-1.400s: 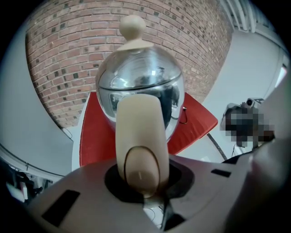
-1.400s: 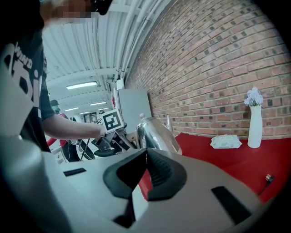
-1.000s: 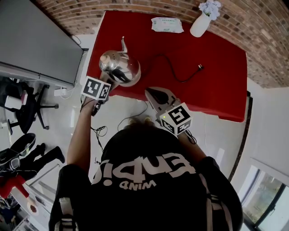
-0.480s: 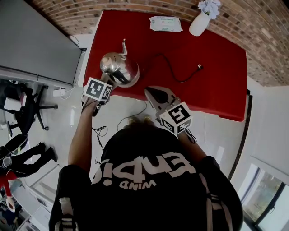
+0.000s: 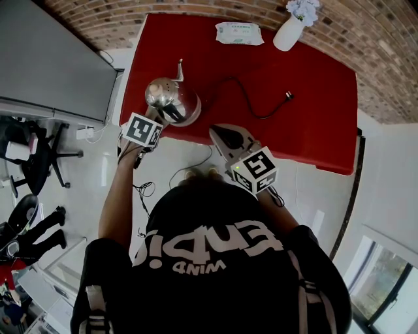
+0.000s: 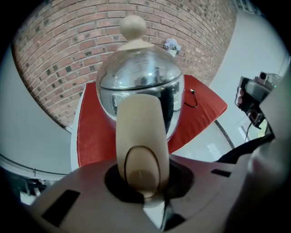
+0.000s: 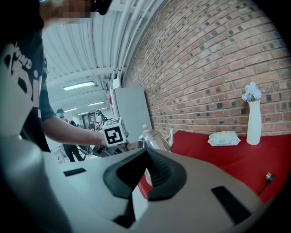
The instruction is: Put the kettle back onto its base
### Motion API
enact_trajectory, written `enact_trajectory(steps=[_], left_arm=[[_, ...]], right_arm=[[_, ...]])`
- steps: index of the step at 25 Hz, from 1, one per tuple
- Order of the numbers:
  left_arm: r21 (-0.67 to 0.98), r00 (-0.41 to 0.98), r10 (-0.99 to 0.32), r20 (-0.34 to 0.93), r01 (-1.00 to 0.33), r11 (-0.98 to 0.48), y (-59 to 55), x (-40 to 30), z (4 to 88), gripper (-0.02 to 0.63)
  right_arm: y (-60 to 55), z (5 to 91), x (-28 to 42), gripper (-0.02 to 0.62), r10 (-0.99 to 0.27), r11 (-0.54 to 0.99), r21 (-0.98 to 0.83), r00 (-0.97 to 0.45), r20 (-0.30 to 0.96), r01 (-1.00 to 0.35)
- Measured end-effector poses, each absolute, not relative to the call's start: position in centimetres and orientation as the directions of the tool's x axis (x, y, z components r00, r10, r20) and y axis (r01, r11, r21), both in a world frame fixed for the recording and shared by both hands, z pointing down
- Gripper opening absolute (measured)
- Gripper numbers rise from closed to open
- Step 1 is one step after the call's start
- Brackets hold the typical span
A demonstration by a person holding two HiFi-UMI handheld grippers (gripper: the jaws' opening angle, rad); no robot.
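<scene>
The kettle (image 5: 171,99) stands at the table's (image 5: 313,85) near left edge, and 1 cord (image 5: 261,118) trails right from it. Along the far edge, a wipes pack (image 5: 240,33) lies left of a vase (image 5: 290,32).

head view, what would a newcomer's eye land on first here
The shiny steel kettle at the red table's near left edge, its cream handle clamped in the left gripper. Next, the white vase of flowers at the far right corner by the brick wall.

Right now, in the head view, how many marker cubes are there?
2. One cube on the left gripper by the kettle; another on the right gripper, off the red table's near edge. None seems hidden.
</scene>
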State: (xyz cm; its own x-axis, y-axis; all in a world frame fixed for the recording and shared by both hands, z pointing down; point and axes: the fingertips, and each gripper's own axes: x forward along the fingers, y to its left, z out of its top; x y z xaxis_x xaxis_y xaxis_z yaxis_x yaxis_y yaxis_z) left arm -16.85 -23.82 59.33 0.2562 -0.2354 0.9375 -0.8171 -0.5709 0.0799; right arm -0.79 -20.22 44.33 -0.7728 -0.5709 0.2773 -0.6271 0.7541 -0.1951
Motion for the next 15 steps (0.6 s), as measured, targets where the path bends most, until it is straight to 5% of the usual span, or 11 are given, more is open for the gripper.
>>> enact_trajectory(steps=[15], left_arm=[[0.01, 0.202, -0.235, 0.951, -0.779, -0.628, -23.95, -16.47, 59.61, 0.055]], right_arm=[[-20.44, 44.78, -0.92, 0.023, -0.568, 0.753, -0.202, -0.773, 0.283, -0.627]])
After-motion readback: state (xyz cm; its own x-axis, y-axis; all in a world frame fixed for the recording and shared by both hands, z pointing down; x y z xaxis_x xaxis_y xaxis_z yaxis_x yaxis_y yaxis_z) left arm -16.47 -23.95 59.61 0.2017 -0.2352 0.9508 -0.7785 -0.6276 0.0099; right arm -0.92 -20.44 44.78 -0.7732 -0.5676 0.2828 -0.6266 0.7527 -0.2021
